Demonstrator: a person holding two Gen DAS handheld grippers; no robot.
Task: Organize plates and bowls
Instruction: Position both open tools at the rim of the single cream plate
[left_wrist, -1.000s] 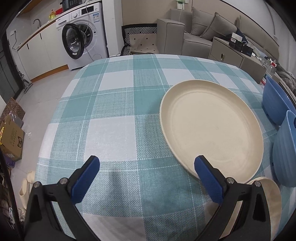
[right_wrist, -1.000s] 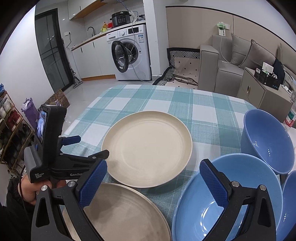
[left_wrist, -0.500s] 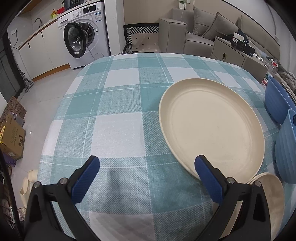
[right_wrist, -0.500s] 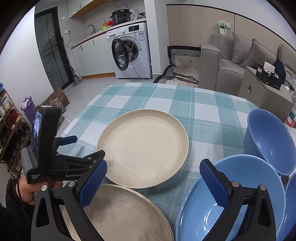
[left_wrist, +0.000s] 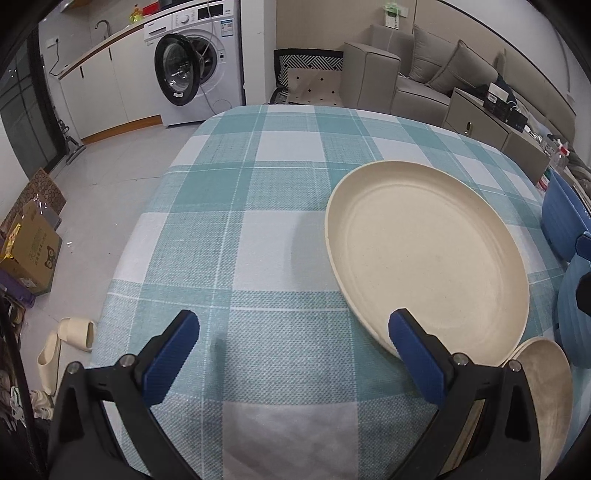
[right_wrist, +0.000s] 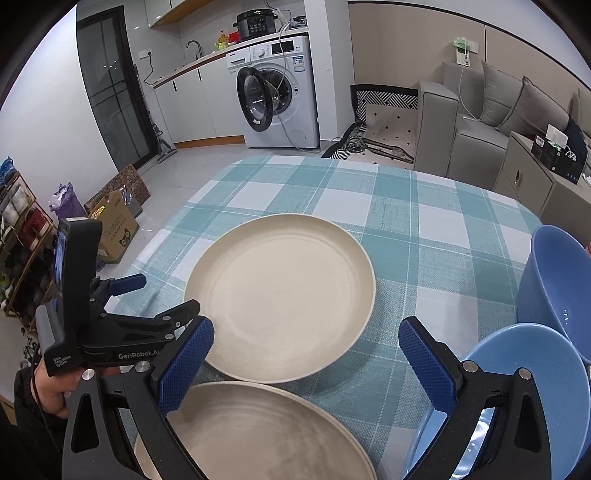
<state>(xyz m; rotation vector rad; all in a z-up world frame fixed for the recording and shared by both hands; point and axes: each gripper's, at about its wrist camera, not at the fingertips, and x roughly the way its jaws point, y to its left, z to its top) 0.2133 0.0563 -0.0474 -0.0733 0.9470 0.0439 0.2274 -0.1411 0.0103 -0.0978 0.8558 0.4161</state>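
A large cream plate lies on the checked tablecloth. A second, darker beige plate sits nearer me, its rim tucked under the cream one's edge. Two blue bowls stand at the right: one close, one farther back. My left gripper is open above the cloth, its right finger over the cream plate's near rim. My right gripper is open above the beige plate, holding nothing. The left gripper also shows in the right wrist view, held by a hand.
The table's left edge drops to a tiled floor with slippers and a cardboard box. A washing machine with its door open and a grey sofa stand beyond the table.
Both grippers have drawn slightly back and left, so the plates sit a little farther to the right in the left wrist view. Both stay open; the dishes have not moved.
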